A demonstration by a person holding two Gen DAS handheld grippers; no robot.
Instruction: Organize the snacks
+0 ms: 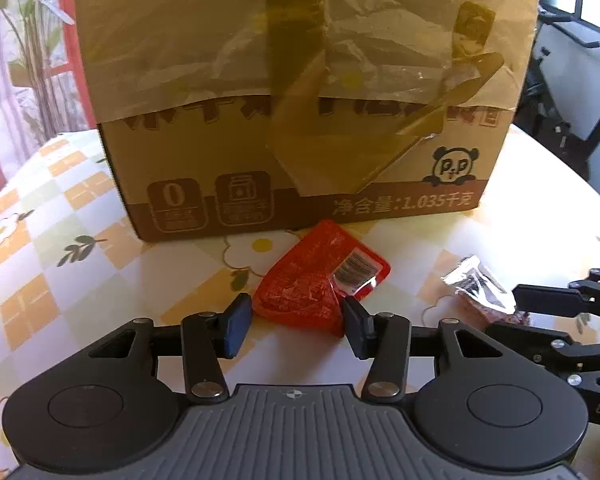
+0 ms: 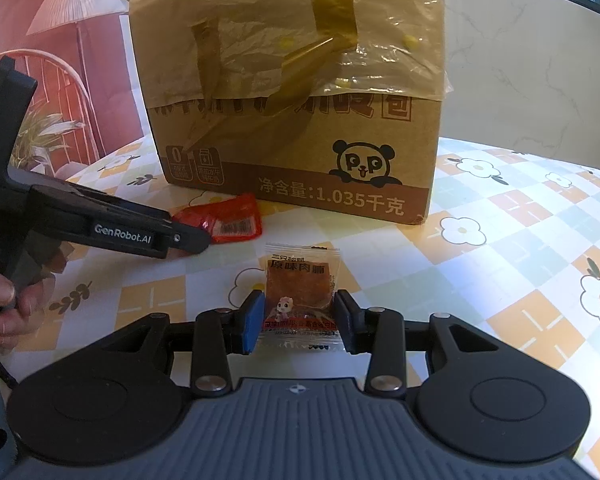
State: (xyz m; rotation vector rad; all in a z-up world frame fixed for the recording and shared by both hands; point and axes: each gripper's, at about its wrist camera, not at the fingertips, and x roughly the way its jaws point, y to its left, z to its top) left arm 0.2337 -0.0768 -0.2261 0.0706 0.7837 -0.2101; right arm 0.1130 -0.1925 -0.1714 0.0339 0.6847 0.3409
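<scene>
The left gripper [image 1: 296,322] bracketed the crinkled red foil snack packet [image 1: 320,276], pads touching its sides. The right gripper [image 2: 298,322] was clamped on the clear square jerky sachet [image 2: 302,292] (slippery film, likely to slide out). The tall taped cardboard box [image 2: 300,132] stood just beyond; bare checked tablecloth [image 2: 520,220] lay rightward.

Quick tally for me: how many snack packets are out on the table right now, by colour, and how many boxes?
Red snack packet: 1, between the left tool's fingers.
Clear packet of brown jerky: 1, gripped in the right tool.
Cardboard box with panda logo: 1, standing behind both packets.
Total: 3 things, 2 of them snacks.
</scene>
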